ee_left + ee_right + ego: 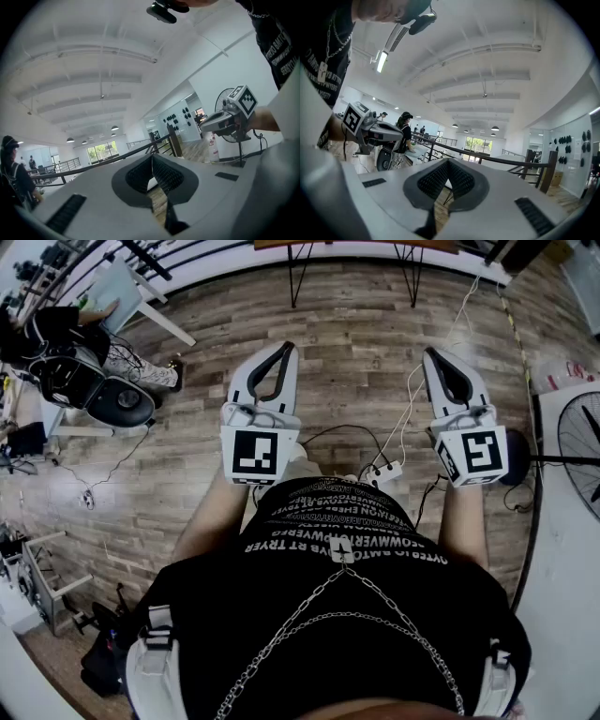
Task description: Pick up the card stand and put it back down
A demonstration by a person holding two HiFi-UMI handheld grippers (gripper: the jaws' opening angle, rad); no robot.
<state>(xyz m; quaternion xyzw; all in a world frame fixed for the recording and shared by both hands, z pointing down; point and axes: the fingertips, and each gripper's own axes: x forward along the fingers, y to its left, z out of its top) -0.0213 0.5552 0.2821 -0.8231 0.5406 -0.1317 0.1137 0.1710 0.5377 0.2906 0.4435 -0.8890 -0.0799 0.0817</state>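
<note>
Black shirt (281,634) with chain (342,563) fills the lower frame; above, I hold left gripper (283,348) and right gripper (433,352) level over wooden floor (356,334), jaws pressed together, empty.

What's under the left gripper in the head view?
Wood floor; a white power strip lies to its right. The spot straight beneath is covered by the left gripper itself, shut and empty, and the person's arm.
</note>
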